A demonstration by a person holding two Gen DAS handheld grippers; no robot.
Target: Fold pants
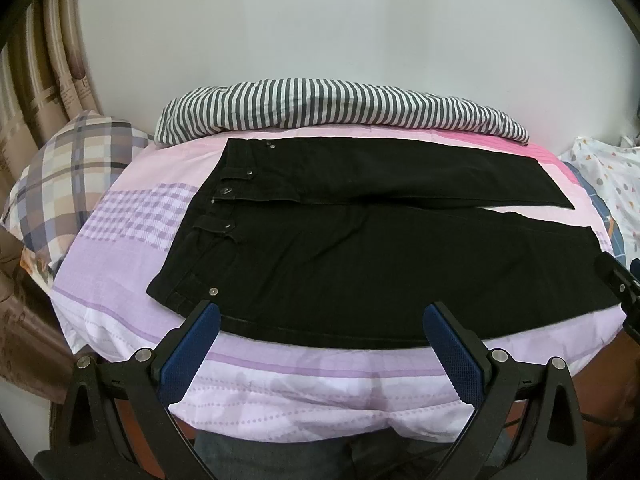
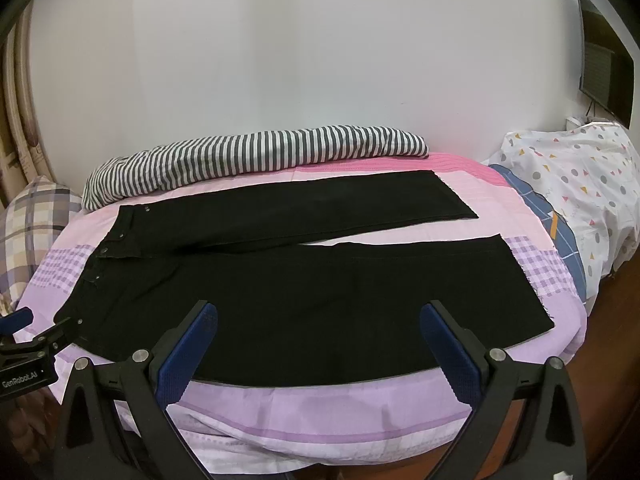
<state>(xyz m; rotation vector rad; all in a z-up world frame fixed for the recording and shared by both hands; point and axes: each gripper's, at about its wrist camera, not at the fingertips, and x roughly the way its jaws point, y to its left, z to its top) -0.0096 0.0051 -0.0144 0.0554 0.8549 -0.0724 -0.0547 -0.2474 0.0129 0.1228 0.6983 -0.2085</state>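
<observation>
Pants (image 1: 360,248), black, denim-like weave, lie flat and unfolded on the bed (image 1: 120,280); waistband to the left, both legs running right in a narrow V.

Left wrist view: left tongs (image 1: 320,312) held low at the near bed edge, level, pointing across the mattress. Jaws wide apart, nothing between them. Pads are blue, fine-dimpled rubber on black frames with silver bolts. The left pad (image 1: 192,344) sits just over the pants' near hem below the waist corner; contact cannot be told. Metal rivets and a waist button (image 1: 227,191) show on the waistband. Bedsheet is lilac and pink, part gingham, quilted dot lines on the near drop. Striped grey-and-white bolster (image 1: 340,108) lies along the far side against the wall. Plaid pillow (image 1: 68,176) at left.

Right wrist view: right tongs (image 2: 319,312) in the same low, level pose, further right along the near leg. Jaws wide apart, empty. Left tongs (image 2: 24,328) appear at the left margin beside the waist corner. Hem ends (image 2: 528,280) look cut straight, slightly frayed. White cloth with coloured dots and triangles (image 2: 572,184) is bunched at far right. Dark screen (image 2: 608,60) hangs on the wall.
</observation>
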